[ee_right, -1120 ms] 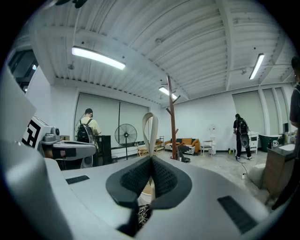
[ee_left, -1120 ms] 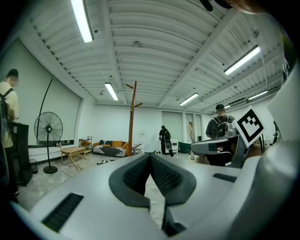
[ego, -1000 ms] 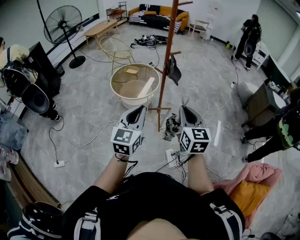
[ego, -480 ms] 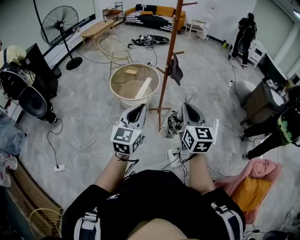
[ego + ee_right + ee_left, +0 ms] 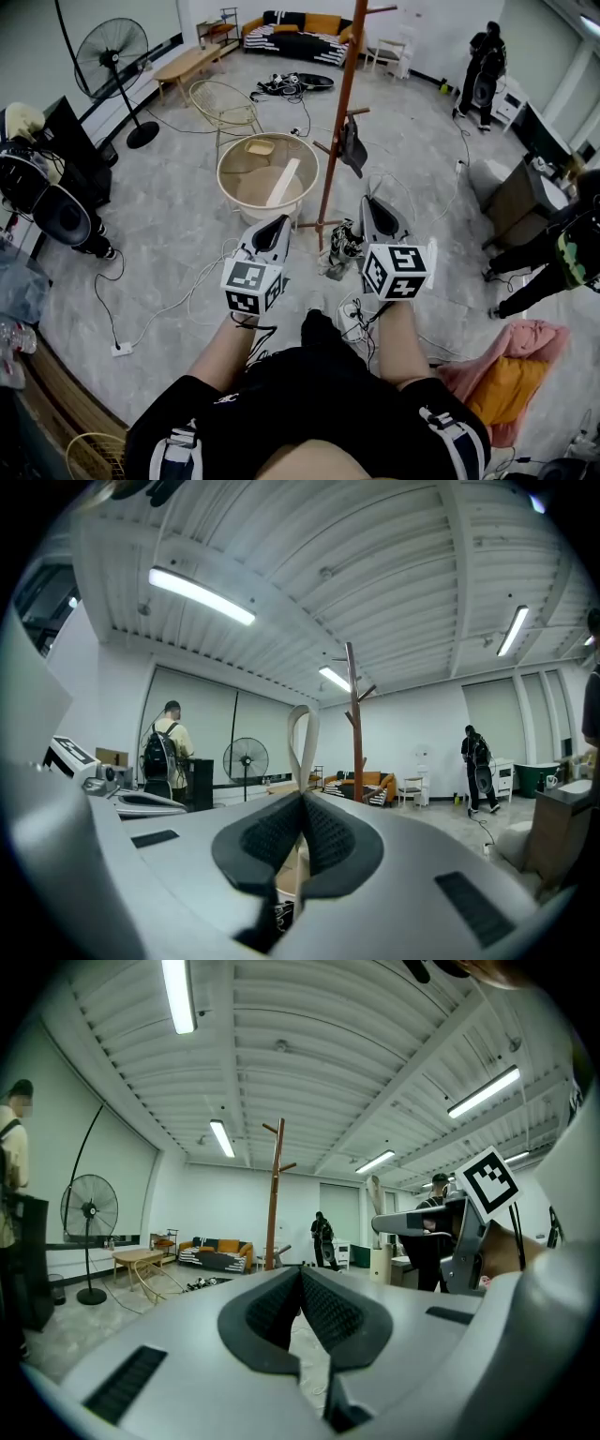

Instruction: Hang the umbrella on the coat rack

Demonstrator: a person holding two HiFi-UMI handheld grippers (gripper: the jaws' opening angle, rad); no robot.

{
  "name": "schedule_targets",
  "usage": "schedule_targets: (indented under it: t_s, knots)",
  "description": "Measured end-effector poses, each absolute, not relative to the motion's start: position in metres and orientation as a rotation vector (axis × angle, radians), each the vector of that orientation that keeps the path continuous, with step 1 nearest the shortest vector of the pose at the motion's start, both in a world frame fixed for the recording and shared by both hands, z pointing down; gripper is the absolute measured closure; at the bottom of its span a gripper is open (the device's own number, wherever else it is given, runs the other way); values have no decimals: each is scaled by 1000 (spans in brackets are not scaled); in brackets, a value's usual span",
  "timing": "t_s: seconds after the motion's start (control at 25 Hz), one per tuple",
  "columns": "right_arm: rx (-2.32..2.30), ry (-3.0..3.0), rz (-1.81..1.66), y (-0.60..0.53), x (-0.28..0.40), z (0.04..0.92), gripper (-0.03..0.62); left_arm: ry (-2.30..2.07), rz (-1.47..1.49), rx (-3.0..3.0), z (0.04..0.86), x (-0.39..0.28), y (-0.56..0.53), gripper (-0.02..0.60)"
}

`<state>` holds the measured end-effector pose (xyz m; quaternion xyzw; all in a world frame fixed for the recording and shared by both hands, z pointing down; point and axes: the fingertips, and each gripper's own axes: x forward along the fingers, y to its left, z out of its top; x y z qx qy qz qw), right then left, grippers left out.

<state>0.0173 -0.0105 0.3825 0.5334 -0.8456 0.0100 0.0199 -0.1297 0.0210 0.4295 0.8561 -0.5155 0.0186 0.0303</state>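
Observation:
The brown wooden coat rack (image 5: 335,122) stands on the floor just ahead, between my two grippers; it also shows in the left gripper view (image 5: 273,1194) and the right gripper view (image 5: 356,724). A dark item (image 5: 352,145) hangs from one low peg. My right gripper (image 5: 368,202) points level at the rack, shut on a pale loop strap (image 5: 302,747) that stands up from its jaws (image 5: 302,797). A pale strip continues below the jaws; the umbrella's body is hidden. My left gripper (image 5: 281,222) is level beside it, shut with nothing in it (image 5: 300,1274).
A round pale tub (image 5: 267,173) sits left of the rack, with a wire chair (image 5: 225,98) and a standing fan (image 5: 112,56) beyond. Cables and dark clutter (image 5: 342,246) lie at the rack's foot. One person (image 5: 553,253) is at the right, another (image 5: 483,61) far back.
Both grippers have moved forward toward the coat rack, the right one rising slightly. The right stays shut on the strap; the left stays shut and empty.

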Motion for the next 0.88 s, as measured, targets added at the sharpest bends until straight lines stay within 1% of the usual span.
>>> schedule_targets:
  t_s: [0.32,0.68,0.88]
  knots:
    - [1671,-2657,-5,-109,3,367,576,-1607,81,2649,432,-146,-78,565]
    - [1599,-2751,-116,-249,5,308,576,-1639,68,2667,401,-131,-225,565]
    - [1571,-2765,-198,-326,5,281,576,-1661,64,2653,399,-123,-296,565]
